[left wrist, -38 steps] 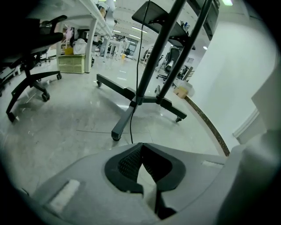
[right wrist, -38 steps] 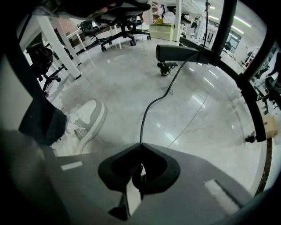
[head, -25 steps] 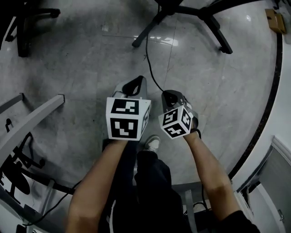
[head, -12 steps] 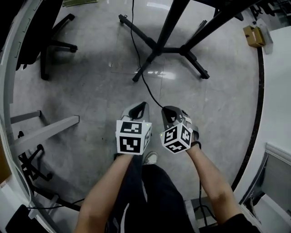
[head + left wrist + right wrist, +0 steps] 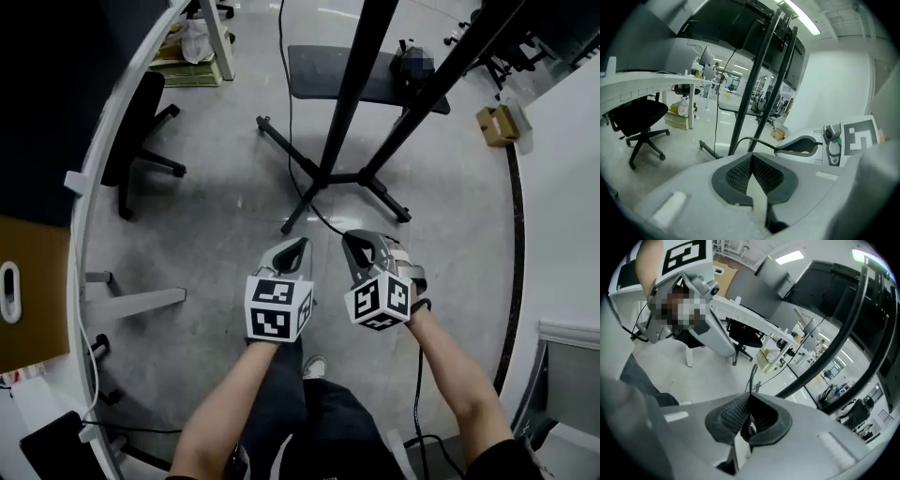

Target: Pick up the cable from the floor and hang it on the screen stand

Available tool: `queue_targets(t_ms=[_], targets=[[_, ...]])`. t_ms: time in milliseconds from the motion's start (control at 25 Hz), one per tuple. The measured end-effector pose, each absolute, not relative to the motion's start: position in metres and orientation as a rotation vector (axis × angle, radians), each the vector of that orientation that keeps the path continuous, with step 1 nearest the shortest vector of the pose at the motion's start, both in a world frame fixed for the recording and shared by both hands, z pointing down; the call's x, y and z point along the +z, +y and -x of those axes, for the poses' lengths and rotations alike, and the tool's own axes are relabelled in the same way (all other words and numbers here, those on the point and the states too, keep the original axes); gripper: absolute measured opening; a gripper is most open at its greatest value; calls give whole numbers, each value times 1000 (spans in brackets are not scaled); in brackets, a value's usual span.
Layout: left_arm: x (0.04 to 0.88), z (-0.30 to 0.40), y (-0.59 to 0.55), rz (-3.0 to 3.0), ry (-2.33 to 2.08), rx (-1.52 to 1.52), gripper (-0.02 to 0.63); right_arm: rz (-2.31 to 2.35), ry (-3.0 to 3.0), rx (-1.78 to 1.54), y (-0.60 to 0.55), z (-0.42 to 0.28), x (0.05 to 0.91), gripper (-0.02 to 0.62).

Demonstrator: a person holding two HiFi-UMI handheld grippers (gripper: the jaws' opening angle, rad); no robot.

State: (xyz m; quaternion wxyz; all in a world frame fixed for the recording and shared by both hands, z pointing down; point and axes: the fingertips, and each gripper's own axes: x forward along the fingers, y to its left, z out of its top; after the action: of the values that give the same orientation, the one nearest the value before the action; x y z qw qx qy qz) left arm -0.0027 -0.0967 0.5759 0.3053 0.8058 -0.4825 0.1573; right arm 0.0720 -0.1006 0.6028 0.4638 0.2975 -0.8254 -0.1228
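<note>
"Head view: anything in the way?"
"Screen stand (image 5: 352, 89) just ahead, office chair (image 5: 141, 122) off left. Right gripper (image 5: 354, 239) pinches the cable (image 5: 290, 112), which runs past the stand's foot. Left gripper (image 5: 298, 246) has its jaws together, nothing between."

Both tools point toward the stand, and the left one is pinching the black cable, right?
No: the right tool pinches the cable, as the right gripper view shows; the left tool is shut on nothing. Both point toward the stand.
</note>
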Motion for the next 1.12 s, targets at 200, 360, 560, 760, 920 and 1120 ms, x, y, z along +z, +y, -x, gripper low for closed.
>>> queue_targets(t_ms=[200, 360, 560, 760, 920, 1120], targets=[[507, 15, -115, -2215, -1306, 379, -2, -761, -2036, -469, -128, -54, 512, 11], [443, 28, -142, -2272, -1345, 334, -2, -797, -2032, -625, -157, -44, 436, 12], [371, 40, -175, -2336, -1407, 273, -2, -843, -2028, -803, -193, -28, 344, 14], [307, 41, -205, -2418, -1445, 220, -2, -886, -2001, -986, -221, -15, 258, 15], [257, 40, -228, -2475, -1466, 169, -2, -927, -1982, -1081, -241, -7, 199, 15], [193, 42, -252, -2529, -1453, 47, -2, -986, -1942, -1174, -264, -1, 126, 17]])
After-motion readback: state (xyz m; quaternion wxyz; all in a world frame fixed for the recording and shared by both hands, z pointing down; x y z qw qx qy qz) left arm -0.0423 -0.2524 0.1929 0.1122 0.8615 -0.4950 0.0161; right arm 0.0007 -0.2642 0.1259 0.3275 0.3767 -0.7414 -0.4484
